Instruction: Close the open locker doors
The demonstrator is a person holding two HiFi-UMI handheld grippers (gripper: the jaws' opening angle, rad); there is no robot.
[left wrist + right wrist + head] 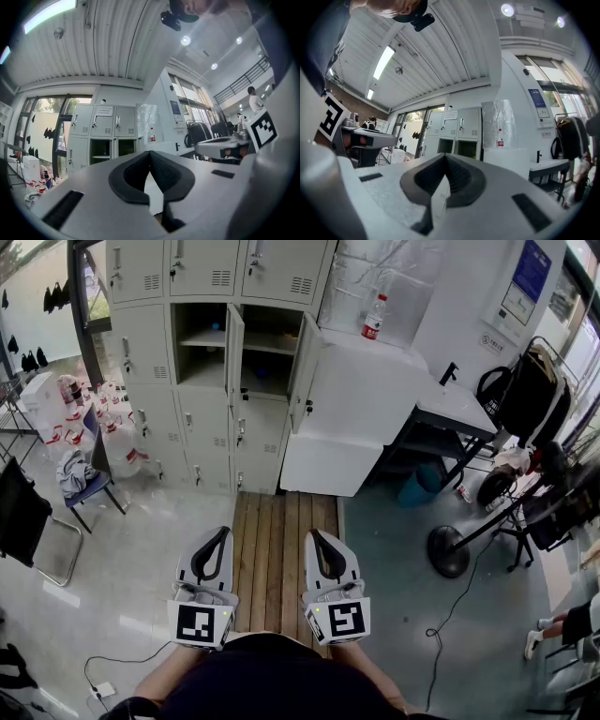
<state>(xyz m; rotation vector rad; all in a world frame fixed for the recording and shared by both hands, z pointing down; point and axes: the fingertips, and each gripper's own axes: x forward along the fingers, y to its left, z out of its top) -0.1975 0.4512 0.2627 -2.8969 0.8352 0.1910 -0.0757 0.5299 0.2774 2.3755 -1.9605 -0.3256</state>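
A wooden walkway [281, 540] is running toward 12 o'clock across the grey floor [141, 559]; a white counter [370, 381] is standing at 1 o'clock.

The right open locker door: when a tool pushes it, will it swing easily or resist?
The door looks like thin sheet metal, hinged at its right edge, so it probably swings under a light push. Being thin, it may flex or rattle slightly. Pushed hard, it might bounce off the locker instead of latching.

left gripper [223, 532] | right gripper [315, 534]: white shells, black pads (marker cubes [199, 624]) | top [272, 682]: dark
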